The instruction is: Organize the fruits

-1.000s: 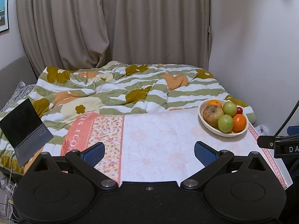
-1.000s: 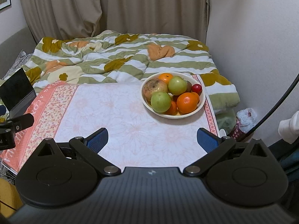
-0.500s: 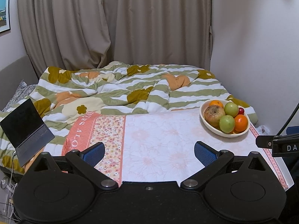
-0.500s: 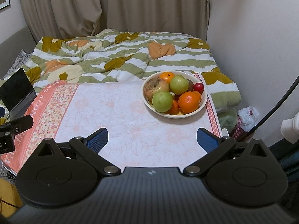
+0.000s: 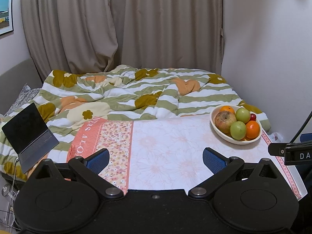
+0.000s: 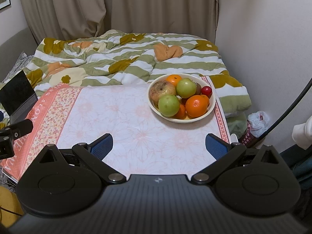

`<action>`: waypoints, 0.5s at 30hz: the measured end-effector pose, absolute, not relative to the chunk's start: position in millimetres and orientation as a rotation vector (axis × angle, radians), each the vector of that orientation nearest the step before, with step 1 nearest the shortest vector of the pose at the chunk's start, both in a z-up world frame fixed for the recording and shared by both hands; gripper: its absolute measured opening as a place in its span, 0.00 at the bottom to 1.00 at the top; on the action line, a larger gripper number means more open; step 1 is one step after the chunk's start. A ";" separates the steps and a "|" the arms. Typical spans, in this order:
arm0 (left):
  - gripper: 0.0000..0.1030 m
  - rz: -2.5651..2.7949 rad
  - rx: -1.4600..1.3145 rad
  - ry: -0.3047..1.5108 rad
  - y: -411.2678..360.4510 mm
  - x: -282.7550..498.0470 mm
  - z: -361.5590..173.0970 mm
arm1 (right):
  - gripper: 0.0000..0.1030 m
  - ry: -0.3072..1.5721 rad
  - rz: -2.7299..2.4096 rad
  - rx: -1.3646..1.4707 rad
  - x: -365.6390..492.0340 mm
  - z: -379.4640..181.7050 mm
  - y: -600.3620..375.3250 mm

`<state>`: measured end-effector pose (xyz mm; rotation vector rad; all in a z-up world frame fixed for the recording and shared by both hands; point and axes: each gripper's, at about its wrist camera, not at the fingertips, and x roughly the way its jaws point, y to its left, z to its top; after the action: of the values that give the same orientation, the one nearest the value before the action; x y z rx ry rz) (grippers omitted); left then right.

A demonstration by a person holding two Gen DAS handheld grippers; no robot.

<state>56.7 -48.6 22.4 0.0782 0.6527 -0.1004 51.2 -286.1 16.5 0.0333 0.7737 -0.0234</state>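
Note:
A cream bowl (image 6: 211,108) stands on the floral tablecloth (image 6: 126,120) at the far right; it also shows in the left wrist view (image 5: 220,134). It holds a brownish apple (image 6: 162,91), two green apples (image 6: 168,105), oranges (image 6: 196,106) and a small red fruit (image 6: 206,90). My right gripper (image 6: 159,145) is open and empty, over the cloth in front of the bowl. My left gripper (image 5: 156,159) is open and empty, over the cloth to the left of the bowl.
A striped flowered quilt (image 5: 126,93) lies behind the table. An open laptop (image 5: 29,134) stands at the left. Curtains (image 5: 120,25) hang behind and a wall is close at the right. A bag (image 6: 258,120) lies on the floor at the right.
Both cameras have drifted slightly; the bowl sits a little lower in each view. Both grippers stay open.

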 end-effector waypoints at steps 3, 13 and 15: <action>1.00 -0.101 0.077 0.655 -47.9 56.0 22.5 | 1.00 0.774 -0.024 0.034 51.1 16.7 -286.0; 1.00 -0.089 0.083 0.651 -48.4 51.1 25.4 | 1.00 0.773 -0.024 0.035 51.5 16.2 -283.3; 1.00 -0.092 0.083 0.651 -50.0 50.7 24.8 | 1.00 0.774 -0.024 0.036 51.7 16.2 -282.5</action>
<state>50.7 -50.0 24.8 0.0827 0.6509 -0.0922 51.7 -282.5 16.2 0.0364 0.7743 -0.0243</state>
